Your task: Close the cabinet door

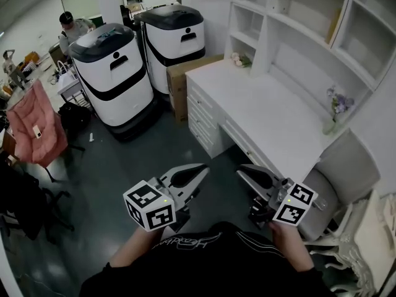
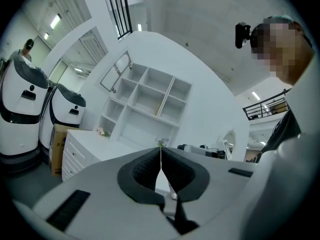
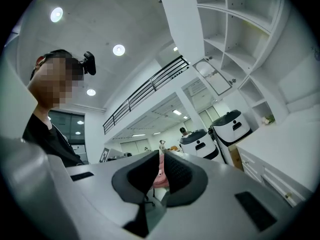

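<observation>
L gripper (image 1: 199, 171) & R gripper (image 1: 244, 169): jaws pressed together on both, level over floor (image 1: 148, 159) near white desk (image 1: 272, 113). Cabinet door (image 2: 116, 73) stands open at hutch's (image 1: 291, 42) upper-left corner, well apart.

**A robotics lab dressed up as a home study**

From my remote seat, this reads as a test lab with a domestic corner built into it. At two o'clock stands a white counter (image 1: 272, 110) with drawers, a cabinet (image 1: 309, 17) of open cubbies above it and a small flower vase (image 1: 334, 121). At eleven o'clock two bulky white-and-black machines (image 1: 114, 73) are parked beside a cardboard box (image 1: 179, 82). At ten o'clock a person (image 1: 71, 26) works among cluttered tables. The right gripper view shows a high ceiling and a mezzanine railing (image 3: 145, 91).
</observation>
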### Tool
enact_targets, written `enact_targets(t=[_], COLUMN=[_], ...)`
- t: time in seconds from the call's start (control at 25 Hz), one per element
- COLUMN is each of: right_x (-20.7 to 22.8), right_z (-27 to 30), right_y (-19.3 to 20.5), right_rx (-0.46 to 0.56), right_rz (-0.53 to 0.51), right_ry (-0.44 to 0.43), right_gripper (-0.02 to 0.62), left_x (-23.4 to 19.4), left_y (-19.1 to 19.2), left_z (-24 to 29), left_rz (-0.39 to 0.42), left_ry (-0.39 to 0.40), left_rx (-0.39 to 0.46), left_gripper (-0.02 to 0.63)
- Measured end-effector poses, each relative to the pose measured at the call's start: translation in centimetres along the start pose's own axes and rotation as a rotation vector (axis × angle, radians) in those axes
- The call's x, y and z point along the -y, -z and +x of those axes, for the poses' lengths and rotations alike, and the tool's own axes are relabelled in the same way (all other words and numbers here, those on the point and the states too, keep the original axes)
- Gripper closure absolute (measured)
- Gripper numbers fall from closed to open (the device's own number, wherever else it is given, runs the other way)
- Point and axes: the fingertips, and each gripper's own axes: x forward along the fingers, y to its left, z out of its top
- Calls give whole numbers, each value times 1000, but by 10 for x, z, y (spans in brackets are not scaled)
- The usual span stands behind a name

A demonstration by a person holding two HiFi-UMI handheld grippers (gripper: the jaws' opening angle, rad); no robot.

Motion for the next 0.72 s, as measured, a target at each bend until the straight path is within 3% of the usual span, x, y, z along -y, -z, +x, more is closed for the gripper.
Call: enact_targets(t=[0.4, 0.72], right_x=[35, 133], right_z=[41, 104], right_y=[-9, -30], right_rx=[-4, -7], right_rz=[-14, 12], right_ry=[-35, -56], right_gripper=[538, 538], left_x=[-54, -152], left_y=[-17, -43], left_z=[6, 54], left_rz=[20, 5], left_ry=[-50, -96], left_rx=[6, -13], left_gripper=[581, 581])
